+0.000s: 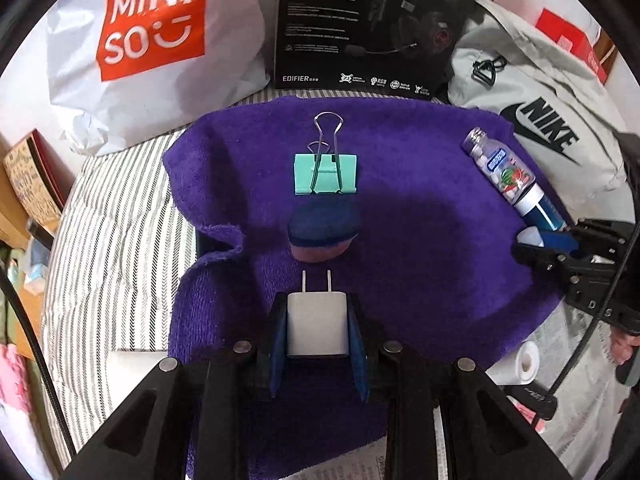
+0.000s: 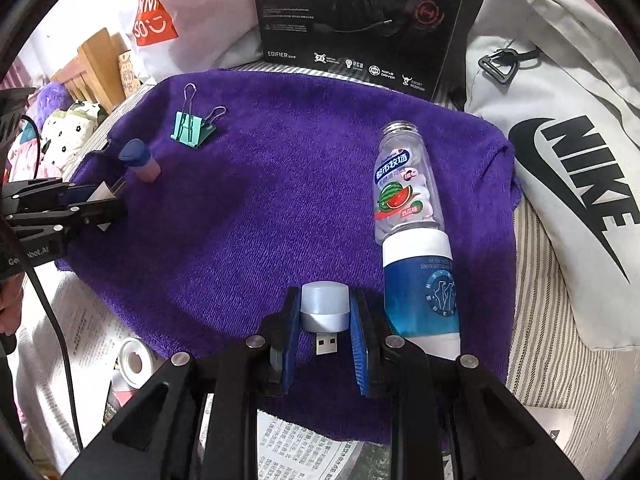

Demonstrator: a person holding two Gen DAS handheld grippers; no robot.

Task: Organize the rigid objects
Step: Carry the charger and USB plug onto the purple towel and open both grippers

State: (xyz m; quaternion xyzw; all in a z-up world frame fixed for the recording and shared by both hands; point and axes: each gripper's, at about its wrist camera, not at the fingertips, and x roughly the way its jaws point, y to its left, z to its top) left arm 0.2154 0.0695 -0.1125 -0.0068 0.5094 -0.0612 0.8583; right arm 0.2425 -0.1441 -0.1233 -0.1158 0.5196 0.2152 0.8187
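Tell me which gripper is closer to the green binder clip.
Left. The left gripper, holding the white charger, sits just short of the binder clip; the right gripper is far across the towel.

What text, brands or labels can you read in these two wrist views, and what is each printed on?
"MINI SO": white shopping bag, on its orange panel.
"EDIFIER": black headset box; "RGB" is among its small icons, and its fine print is too small to read.
"NIKE": grey bag.
Chinese characters: clear candy bottle, not reliably legible.
Printed paper: too small to read.
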